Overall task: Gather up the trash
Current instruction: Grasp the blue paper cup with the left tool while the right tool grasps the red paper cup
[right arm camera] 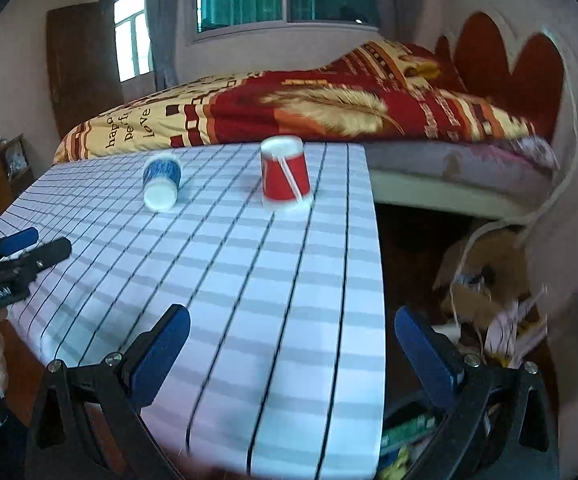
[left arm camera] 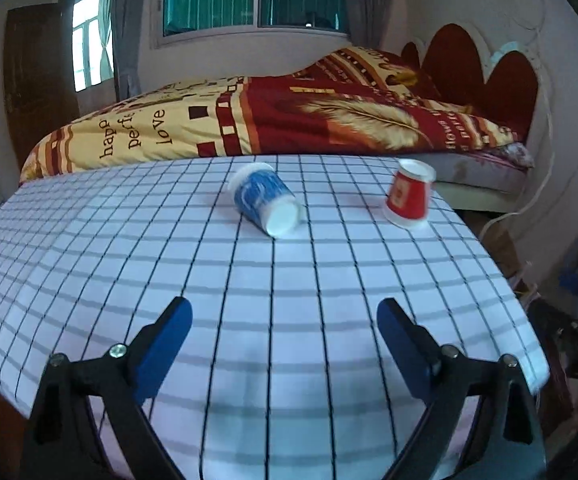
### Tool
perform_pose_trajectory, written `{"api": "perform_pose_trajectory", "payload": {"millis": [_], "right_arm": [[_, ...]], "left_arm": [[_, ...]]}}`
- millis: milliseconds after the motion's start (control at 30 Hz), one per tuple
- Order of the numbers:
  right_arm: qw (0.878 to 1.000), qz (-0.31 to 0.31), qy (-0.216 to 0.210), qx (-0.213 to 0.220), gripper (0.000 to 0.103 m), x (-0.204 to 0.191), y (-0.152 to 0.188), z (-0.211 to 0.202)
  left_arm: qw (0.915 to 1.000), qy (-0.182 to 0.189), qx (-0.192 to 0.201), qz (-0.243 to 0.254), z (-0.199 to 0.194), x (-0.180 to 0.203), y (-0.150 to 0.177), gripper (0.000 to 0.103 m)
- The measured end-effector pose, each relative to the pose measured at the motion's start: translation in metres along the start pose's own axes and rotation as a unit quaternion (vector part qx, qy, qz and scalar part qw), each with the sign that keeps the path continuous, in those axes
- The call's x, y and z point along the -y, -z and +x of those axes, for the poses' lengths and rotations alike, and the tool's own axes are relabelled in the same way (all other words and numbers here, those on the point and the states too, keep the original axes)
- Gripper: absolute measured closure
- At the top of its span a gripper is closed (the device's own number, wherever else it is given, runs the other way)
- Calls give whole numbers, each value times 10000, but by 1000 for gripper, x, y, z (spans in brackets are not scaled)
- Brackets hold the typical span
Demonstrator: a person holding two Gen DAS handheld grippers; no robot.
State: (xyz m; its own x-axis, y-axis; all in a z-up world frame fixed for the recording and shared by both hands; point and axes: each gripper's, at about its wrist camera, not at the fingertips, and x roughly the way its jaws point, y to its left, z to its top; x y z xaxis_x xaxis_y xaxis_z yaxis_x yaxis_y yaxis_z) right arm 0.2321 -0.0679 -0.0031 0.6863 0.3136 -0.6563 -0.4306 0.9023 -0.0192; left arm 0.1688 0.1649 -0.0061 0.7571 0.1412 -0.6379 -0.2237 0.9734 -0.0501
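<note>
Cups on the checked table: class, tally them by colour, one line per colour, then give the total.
Blue cup, lying on its side: 1
Red cup, standing upside down: 1
Total on the table: 2

tipped cup (left arm camera: pixel 267 200) left of upturned cup (left arm camera: pixel 409 194) on table (left arm camera: pixel 129 248).

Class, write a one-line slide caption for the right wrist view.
Open right gripper above checked table; blue cup on its side, red cup upside down.
</note>
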Motion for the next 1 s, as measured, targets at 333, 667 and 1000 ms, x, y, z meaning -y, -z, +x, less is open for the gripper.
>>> {"api": "perform_pose_trajectory", "payload": {"millis": [333,667,1000], "right_arm": [[9996,-269,-65,-71,0,-1,-74,90],[9987,-239,-189,-401,0,3,-99,171],[9972,-109,-431,-608,40,-5,-105,195]], "left_arm": [[9989,-73,-258,-382,87,-8,-47,9],[9979,-235,-558,-239,142,-3,-58,14],[9961,73,-849,-232,160,-14,-68,29]]}}
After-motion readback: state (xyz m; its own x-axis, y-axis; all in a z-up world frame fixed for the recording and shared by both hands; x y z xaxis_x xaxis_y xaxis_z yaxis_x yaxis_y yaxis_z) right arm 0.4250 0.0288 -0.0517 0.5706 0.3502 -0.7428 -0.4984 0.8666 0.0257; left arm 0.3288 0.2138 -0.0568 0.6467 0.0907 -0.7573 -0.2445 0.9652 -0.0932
